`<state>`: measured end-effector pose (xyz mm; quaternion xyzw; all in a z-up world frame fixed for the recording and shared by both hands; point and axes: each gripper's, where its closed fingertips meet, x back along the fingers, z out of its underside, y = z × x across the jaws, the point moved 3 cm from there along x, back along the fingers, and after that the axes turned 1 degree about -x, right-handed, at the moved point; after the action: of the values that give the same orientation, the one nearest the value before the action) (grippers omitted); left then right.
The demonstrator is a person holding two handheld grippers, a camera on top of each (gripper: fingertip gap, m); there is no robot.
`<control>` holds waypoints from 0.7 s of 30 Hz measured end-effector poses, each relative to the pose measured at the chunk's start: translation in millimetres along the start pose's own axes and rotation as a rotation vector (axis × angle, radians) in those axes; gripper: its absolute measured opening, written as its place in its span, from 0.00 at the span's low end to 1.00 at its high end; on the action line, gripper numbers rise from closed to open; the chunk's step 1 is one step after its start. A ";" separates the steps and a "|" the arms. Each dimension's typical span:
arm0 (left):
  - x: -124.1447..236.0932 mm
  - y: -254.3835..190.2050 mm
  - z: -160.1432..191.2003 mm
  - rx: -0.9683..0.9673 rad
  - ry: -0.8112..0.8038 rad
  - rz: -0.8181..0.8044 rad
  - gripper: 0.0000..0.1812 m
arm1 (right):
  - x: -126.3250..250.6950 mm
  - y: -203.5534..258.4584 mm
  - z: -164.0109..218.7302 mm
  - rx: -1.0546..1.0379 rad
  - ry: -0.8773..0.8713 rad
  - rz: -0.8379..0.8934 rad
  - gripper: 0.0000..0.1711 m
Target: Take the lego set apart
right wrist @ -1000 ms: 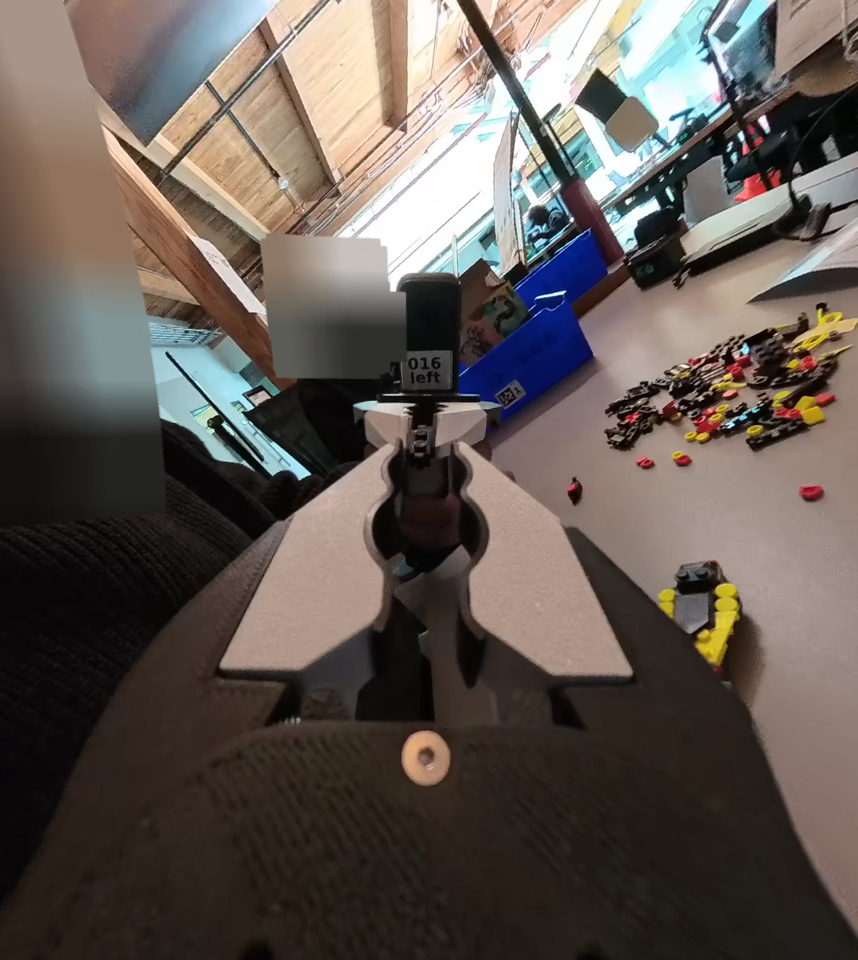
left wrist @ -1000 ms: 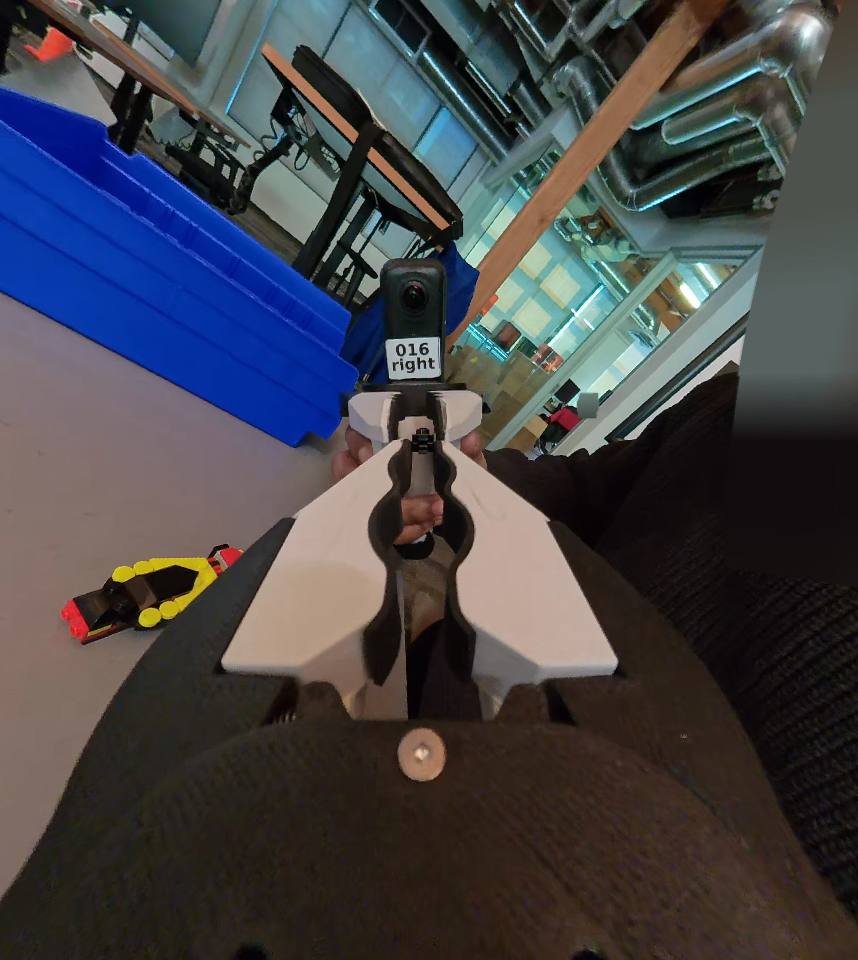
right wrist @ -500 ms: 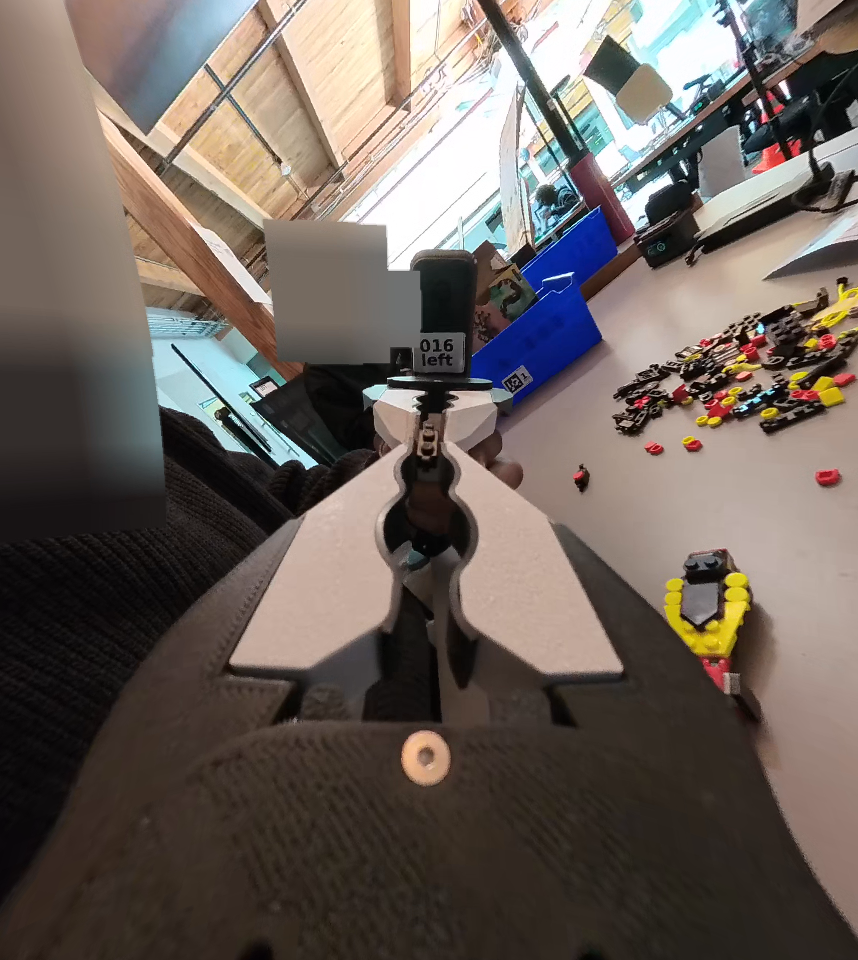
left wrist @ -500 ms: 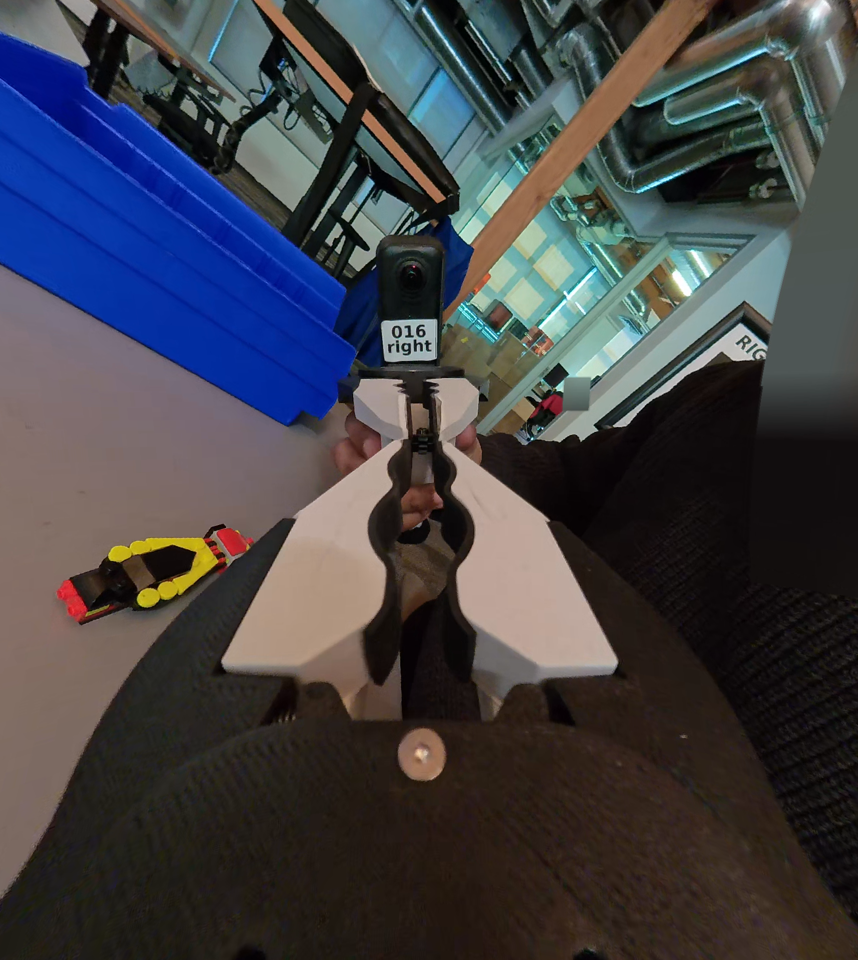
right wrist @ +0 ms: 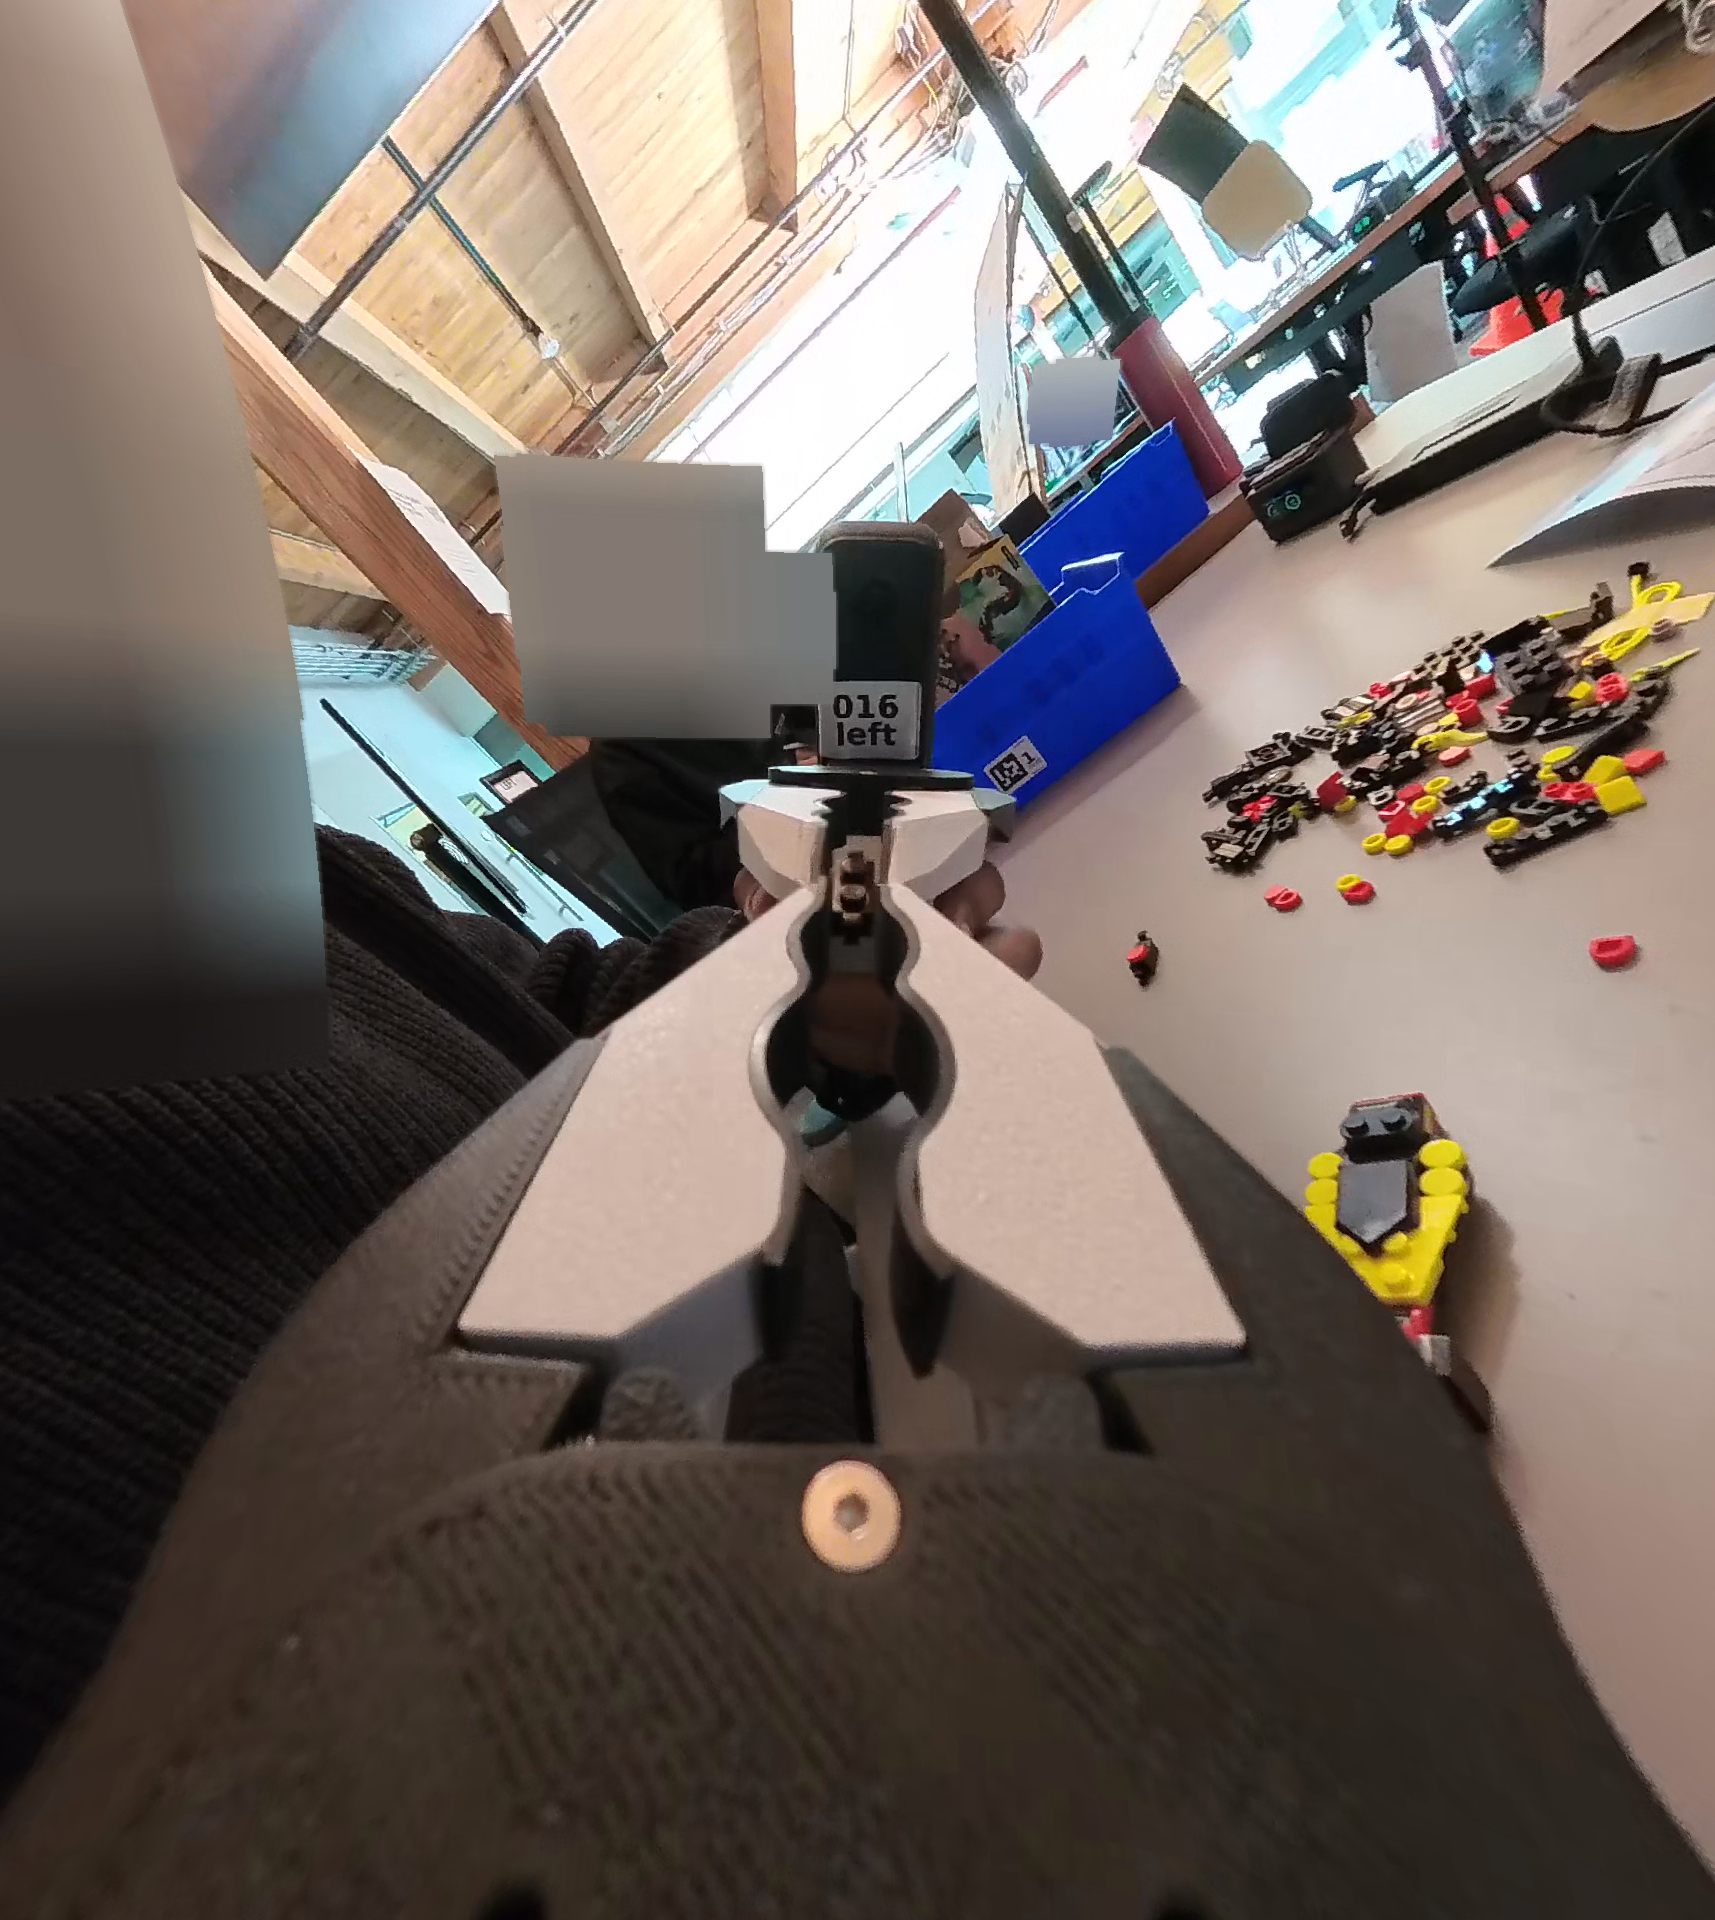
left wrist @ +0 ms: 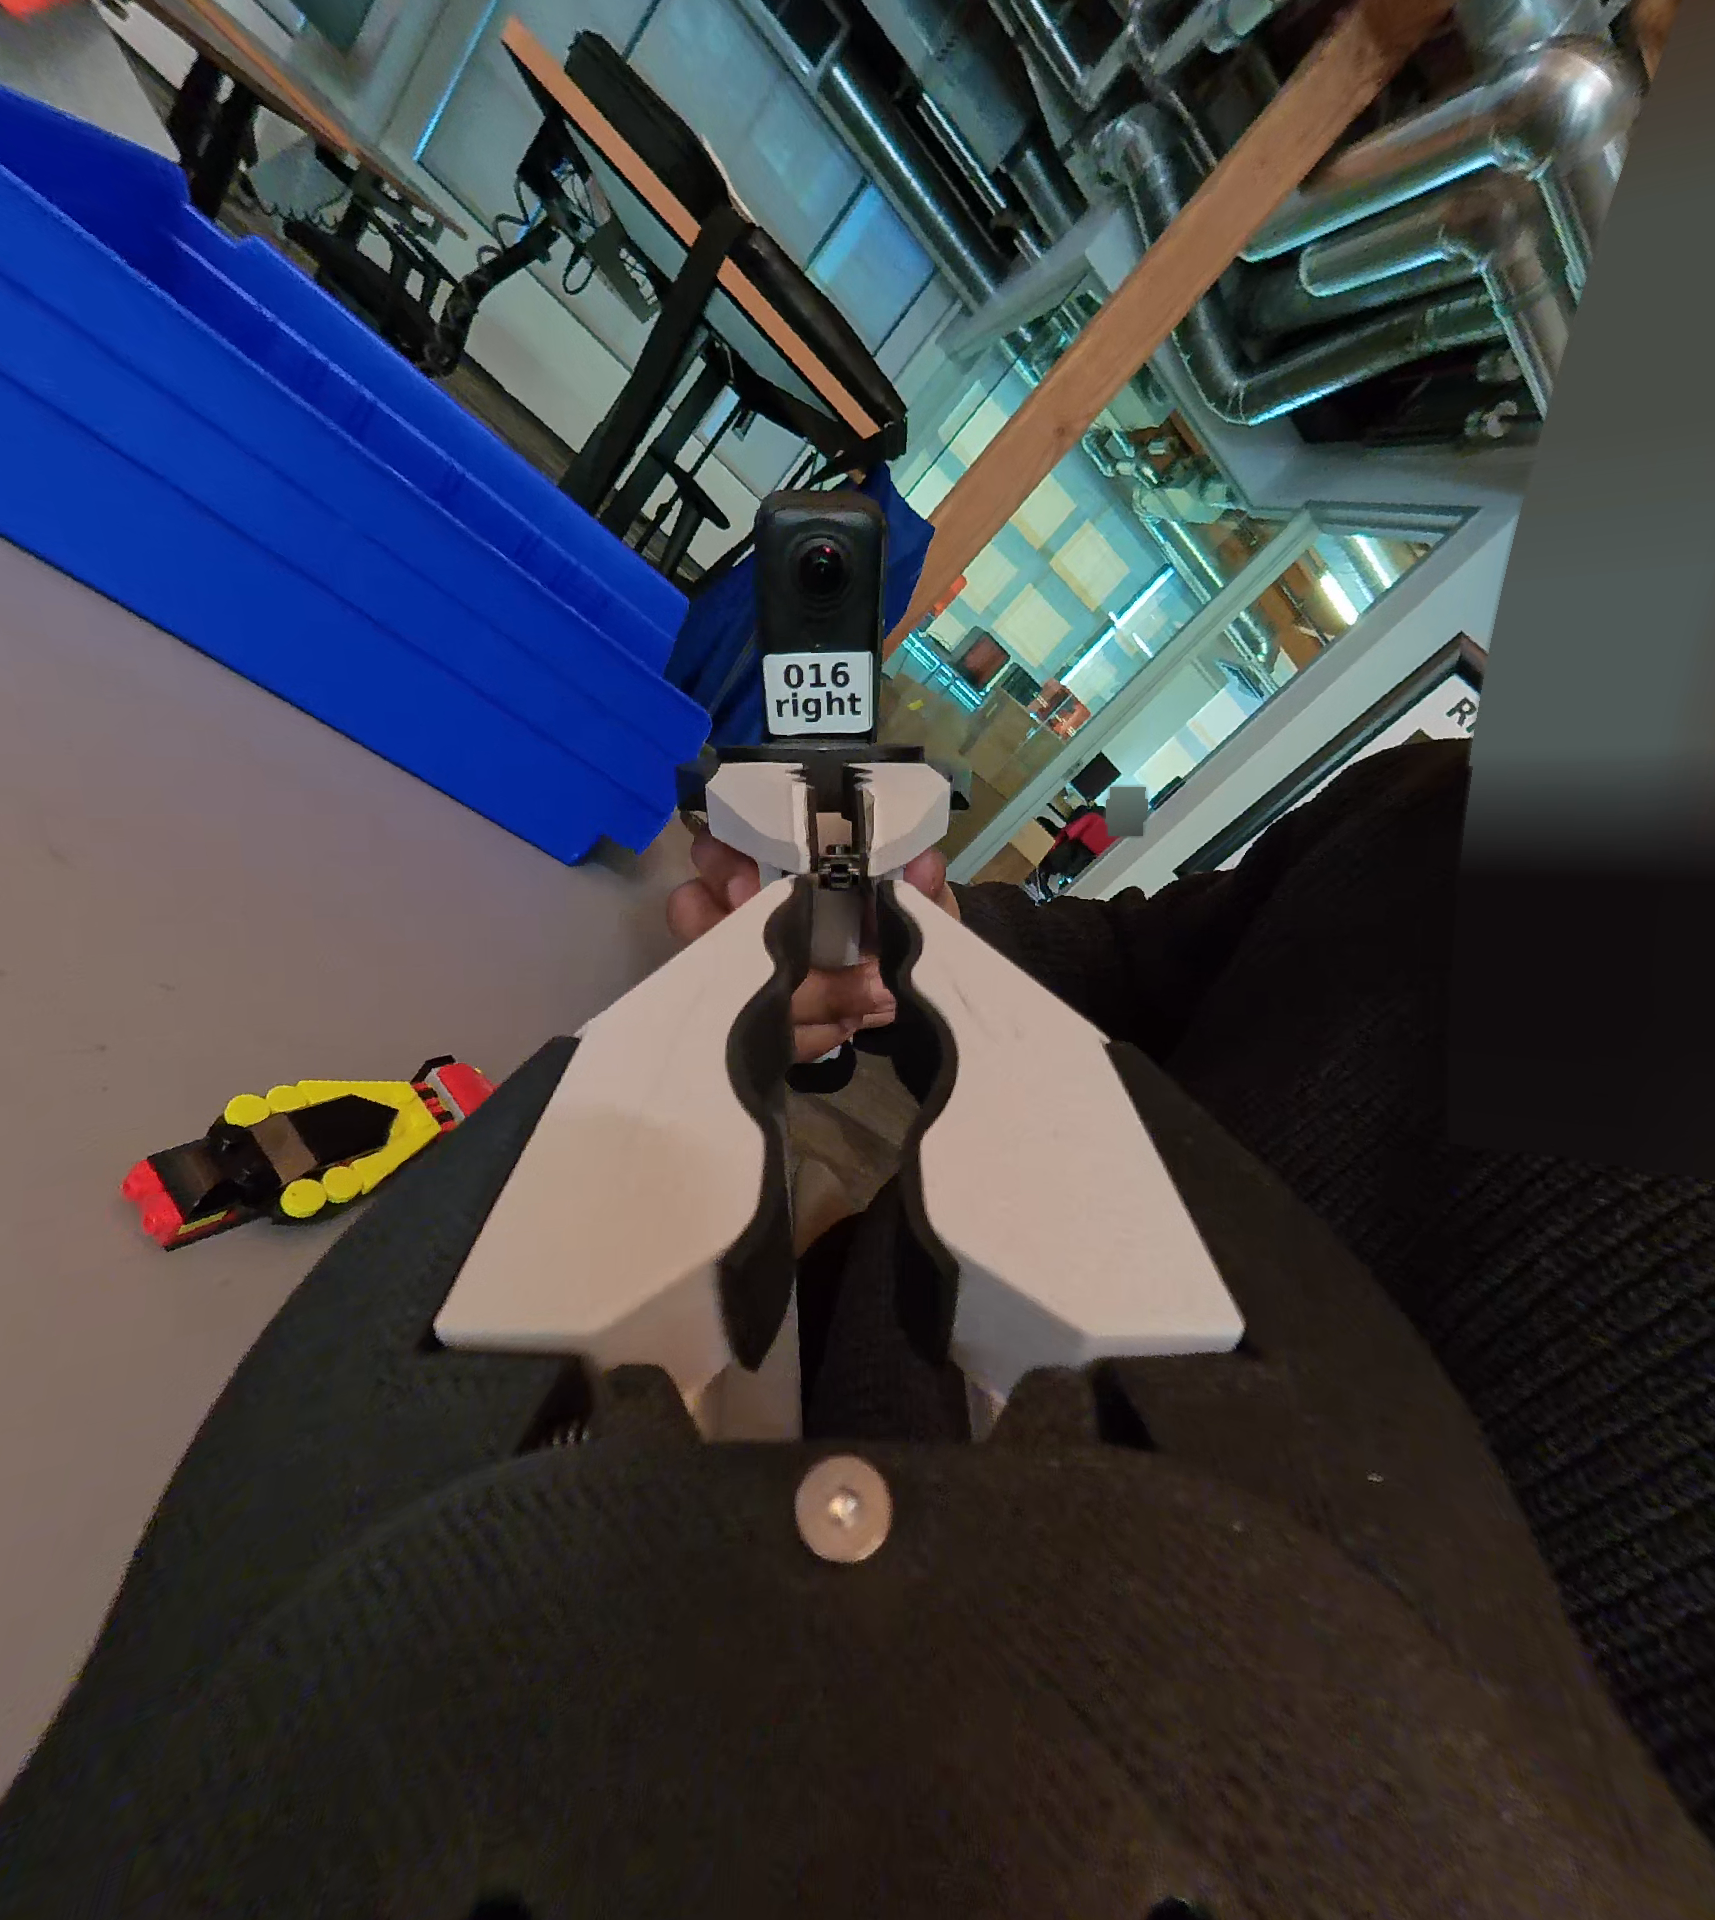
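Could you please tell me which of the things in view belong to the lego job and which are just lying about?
Job:
- small black piece pinched by left gripper and right gripper
- yellow-black lego model
- loose lego pile

Lying about:
- blue bins
- open booklet

Two close wrist views, face to face

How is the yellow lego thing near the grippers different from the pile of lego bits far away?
The yellow lego model is one joined piece; the pile of loose pieces is many separate bits. The model lies near the right gripper; the pile lies farther across the table. Both show yellow, black and red.
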<state>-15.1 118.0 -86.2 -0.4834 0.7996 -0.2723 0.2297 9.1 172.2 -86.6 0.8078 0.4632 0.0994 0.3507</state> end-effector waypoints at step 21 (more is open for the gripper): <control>-4.0 -2.4 5.9 -0.036 0.071 -0.011 0.02 | -2.7 3.0 4.1 0.030 0.029 0.004 0.04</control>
<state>-8.2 119.4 -88.6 -0.4817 0.8094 -0.2762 0.1912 11.6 167.1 -87.2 0.8124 0.4683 0.1048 0.3313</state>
